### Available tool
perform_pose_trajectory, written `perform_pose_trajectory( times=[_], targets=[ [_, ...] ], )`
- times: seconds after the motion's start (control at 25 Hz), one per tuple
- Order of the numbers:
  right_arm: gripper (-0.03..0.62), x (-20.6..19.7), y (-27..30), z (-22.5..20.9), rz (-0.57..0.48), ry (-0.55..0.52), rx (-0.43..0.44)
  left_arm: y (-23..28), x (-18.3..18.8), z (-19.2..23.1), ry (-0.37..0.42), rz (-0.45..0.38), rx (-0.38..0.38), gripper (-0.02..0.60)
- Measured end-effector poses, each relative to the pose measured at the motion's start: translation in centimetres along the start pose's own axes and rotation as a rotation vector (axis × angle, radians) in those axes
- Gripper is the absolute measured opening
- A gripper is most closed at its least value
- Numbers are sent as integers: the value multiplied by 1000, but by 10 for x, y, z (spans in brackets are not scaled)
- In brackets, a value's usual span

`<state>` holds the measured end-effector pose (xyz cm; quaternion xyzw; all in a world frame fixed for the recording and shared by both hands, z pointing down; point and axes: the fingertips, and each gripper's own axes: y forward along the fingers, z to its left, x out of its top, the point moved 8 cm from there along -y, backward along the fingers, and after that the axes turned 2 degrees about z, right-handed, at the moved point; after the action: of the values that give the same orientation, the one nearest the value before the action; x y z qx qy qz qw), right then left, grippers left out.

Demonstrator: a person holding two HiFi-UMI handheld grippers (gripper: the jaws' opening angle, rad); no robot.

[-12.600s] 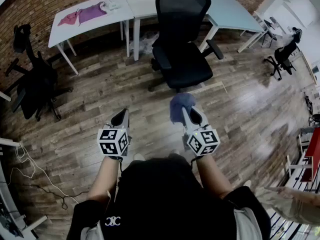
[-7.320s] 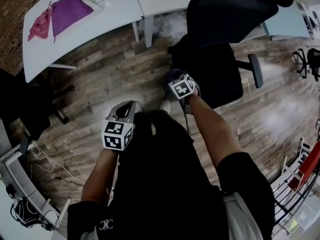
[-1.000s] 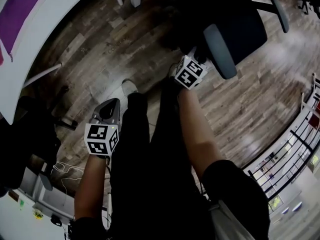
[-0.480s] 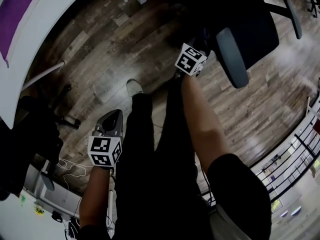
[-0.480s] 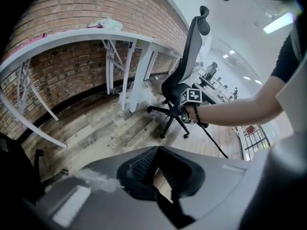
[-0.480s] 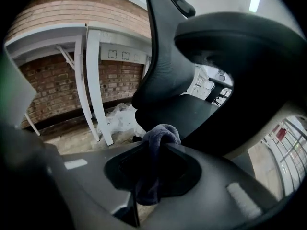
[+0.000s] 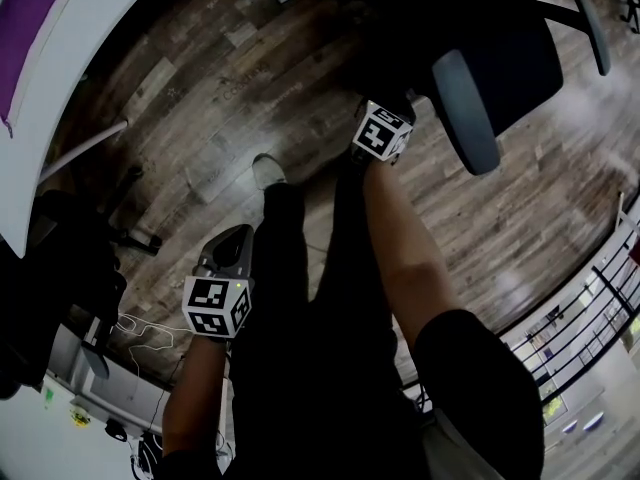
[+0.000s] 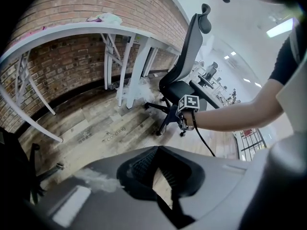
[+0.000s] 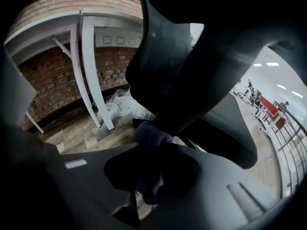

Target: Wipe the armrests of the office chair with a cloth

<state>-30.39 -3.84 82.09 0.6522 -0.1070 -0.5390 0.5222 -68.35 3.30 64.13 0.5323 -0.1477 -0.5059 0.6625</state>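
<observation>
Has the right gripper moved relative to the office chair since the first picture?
Yes. The right gripper, holding the cloth, went forward to the chair's armrest.

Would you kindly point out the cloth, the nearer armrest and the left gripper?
cloth [image 9: 149,162], right gripper view, bunched middle between the fingers.
nearer armrest [image 7: 465,111], head view, middle of grey pad.
left gripper [image 8: 157,150], left gripper view, where its fingers meet.

In the head view my right gripper [image 7: 383,131] shows only its marker cube. Its jaws and the cloth [image 9: 149,143] clamped in them are lost against the dark office chair [image 7: 480,28], which the top edge cuts off. The white table [image 7: 70,88] and the purple fabric [image 7: 25,18] on it are cropped at the corner.
</observation>
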Motion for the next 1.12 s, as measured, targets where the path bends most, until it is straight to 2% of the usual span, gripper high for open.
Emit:
perform_pose_trajectory(
  times=[0.12,0.4,0.56,0.72,0.88,1.12],
  targets=[
    [69,2,-16,-22,-11,88,-8,1,8,-7,23,-7,-8,5],
    [67,14,-60,-57,-138,326,16,-9,27,-24,82,-26,-39,5],
    [67,15,-97,-56,-174,357,46,-26,33,-31,118,-34,-42,5],
    [67,32,-111,-47,-216,394,88,-33,48,-30,148,-71,-25,5],
    [67,35,-141,-39,-203,338,143,-50,52,-38,155,-84,-25,5],
    [69,52,-197,-37,-236,194,228,-58,86,-47,211,-165,-50,5]
  ],
)
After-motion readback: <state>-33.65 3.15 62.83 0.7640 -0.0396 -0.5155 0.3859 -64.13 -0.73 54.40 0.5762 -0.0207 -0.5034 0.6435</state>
